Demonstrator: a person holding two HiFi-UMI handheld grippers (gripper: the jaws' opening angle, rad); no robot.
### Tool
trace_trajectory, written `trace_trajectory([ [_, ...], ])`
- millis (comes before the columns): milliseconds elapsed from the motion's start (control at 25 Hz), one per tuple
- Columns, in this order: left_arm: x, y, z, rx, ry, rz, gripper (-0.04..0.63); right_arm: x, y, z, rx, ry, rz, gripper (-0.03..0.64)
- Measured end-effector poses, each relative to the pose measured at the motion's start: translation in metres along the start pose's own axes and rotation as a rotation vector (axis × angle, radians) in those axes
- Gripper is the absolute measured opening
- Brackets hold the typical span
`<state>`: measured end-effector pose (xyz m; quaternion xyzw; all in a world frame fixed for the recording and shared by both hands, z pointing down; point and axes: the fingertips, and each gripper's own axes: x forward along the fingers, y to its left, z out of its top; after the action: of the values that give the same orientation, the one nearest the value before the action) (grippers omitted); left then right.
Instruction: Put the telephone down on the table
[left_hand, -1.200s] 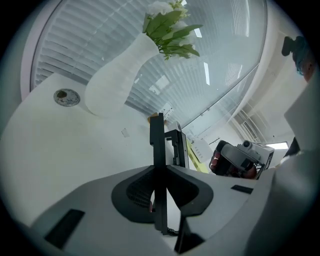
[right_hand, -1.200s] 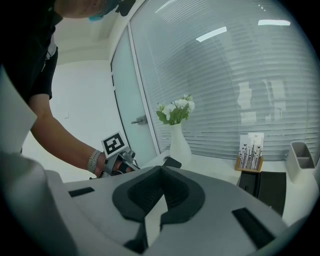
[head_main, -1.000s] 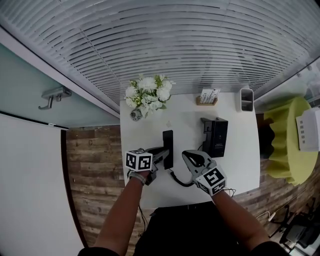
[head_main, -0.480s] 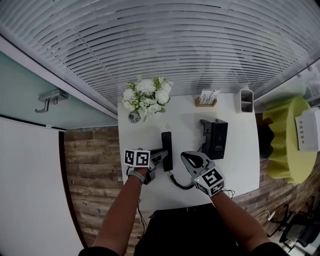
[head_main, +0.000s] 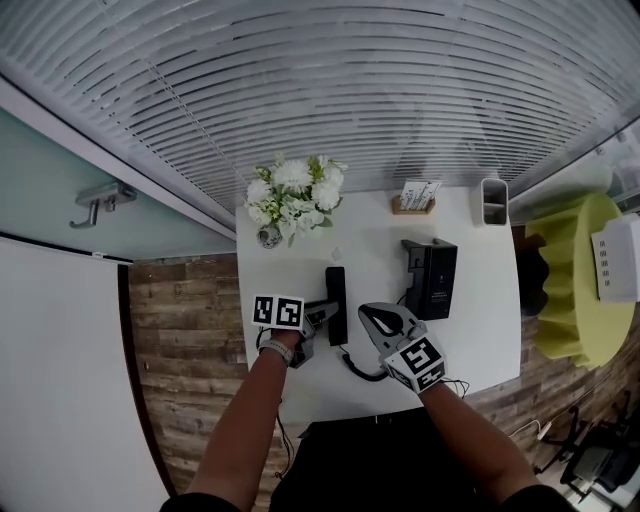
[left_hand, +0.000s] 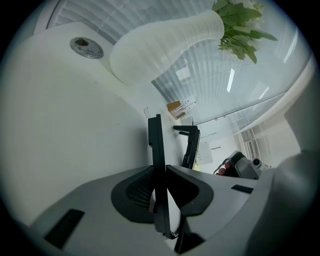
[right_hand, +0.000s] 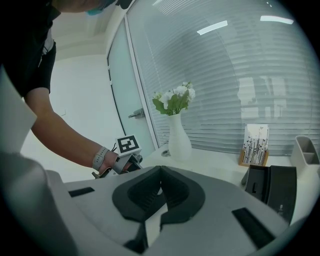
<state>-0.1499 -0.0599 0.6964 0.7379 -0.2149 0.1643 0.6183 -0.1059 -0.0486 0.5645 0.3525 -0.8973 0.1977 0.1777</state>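
The black telephone handset (head_main: 337, 303) is low over the white table (head_main: 470, 320), and my left gripper (head_main: 320, 315) is shut on its near end. In the left gripper view the handset (left_hand: 156, 150) shows edge-on between the pads, which press on both its sides (left_hand: 160, 168). I cannot tell whether it touches the table. Its curled cord (head_main: 358, 364) runs across the table towards me. The black telephone base (head_main: 430, 277) stands to the right. My right gripper (head_main: 372, 318) hovers just right of the handset, shut and empty, its tips meeting (right_hand: 161, 169).
A white vase of flowers (head_main: 290, 195) stands at the table's back left. A card holder (head_main: 417, 195) and a grey cup (head_main: 493, 200) sit along the back edge. A yellow-green seat (head_main: 575, 280) is beyond the table's right edge, with wooden floor on the left.
Both grippers have shifted only slightly. The handset has stayed in the left gripper's hold and has edged a little nearer to me.
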Motion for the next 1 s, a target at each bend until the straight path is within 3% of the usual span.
trace_trajectory([
  [400, 0.001, 0.005, 0.001, -0.018, 0.017, 0.038, 0.08, -0.003, 0.0, 0.0, 0.006, 0.0, -0.01, 0.02],
  [720, -0.004, 0.016, 0.003, 0.049, 0.03, 0.164, 0.112, -0.007, 0.001, 0.0, -0.002, 0.007, -0.009, 0.02],
  [1000, -0.007, 0.016, 0.006, 0.09, 0.019, 0.212, 0.112, -0.01, -0.003, 0.001, 0.002, 0.004, -0.019, 0.02],
])
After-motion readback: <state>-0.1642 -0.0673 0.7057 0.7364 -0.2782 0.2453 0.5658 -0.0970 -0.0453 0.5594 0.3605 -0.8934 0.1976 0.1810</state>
